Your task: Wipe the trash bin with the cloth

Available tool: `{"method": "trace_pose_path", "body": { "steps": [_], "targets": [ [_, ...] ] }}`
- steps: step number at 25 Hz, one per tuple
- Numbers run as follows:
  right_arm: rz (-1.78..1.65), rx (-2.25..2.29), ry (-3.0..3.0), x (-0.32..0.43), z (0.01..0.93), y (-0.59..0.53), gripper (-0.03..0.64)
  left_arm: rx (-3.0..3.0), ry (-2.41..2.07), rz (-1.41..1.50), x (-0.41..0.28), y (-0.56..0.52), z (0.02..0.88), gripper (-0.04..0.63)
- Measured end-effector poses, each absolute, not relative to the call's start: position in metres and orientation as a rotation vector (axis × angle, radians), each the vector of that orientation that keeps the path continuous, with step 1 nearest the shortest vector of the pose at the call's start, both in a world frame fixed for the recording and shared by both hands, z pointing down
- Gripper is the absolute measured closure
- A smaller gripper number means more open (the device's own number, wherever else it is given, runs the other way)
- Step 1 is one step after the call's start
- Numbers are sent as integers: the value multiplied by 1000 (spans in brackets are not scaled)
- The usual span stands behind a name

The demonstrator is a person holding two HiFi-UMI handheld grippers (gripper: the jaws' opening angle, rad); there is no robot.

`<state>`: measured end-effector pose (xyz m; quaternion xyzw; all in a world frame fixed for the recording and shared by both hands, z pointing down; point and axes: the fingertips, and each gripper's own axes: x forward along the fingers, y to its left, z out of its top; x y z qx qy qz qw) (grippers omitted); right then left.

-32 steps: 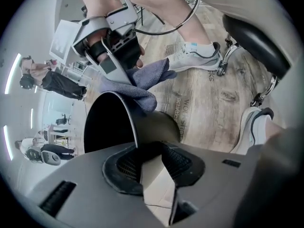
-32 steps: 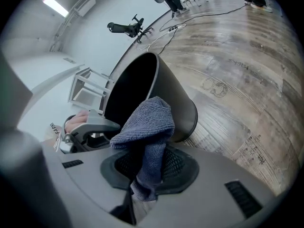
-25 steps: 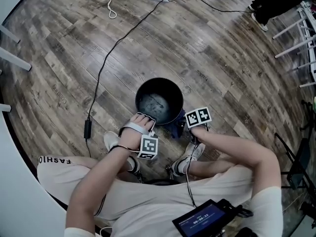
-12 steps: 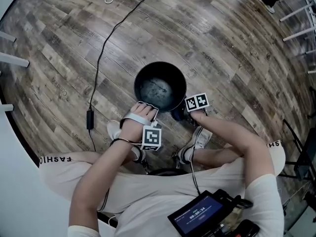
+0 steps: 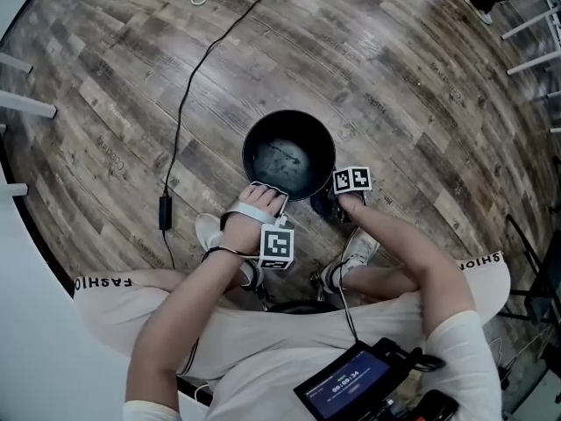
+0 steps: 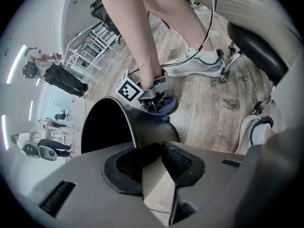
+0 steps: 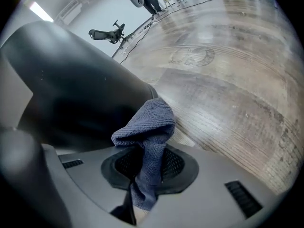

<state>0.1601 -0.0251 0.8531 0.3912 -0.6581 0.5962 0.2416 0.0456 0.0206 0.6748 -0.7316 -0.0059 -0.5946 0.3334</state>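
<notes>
Currently clamping the near rim of the trash bin (image 5: 251, 139), at frame centre, with the left gripper (image 6: 154, 163); right gripper (image 7: 142, 175) pinching the blue cloth (image 7: 148, 125) against the bin's outer wall. Likely trouble: tipping or skidding the bin by pressing hard; dragging the cloth free.

The person wears pale beige shorts (image 5: 114, 310) with black lettering (image 5: 103, 281), a white short-sleeved shirt (image 5: 465, 345) and white trainers (image 5: 359, 251). The grey left gripper (image 6: 153, 160) carries a cube (image 5: 275, 246) of black-and-white squares.
</notes>
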Motion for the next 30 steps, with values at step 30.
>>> {"method": "trace_pose_path", "body": {
  "steps": [30],
  "targets": [
    [1503,835,-1949,126,687,-8,541,-1972,12,-1558,46,25,676,473]
  ]
}}
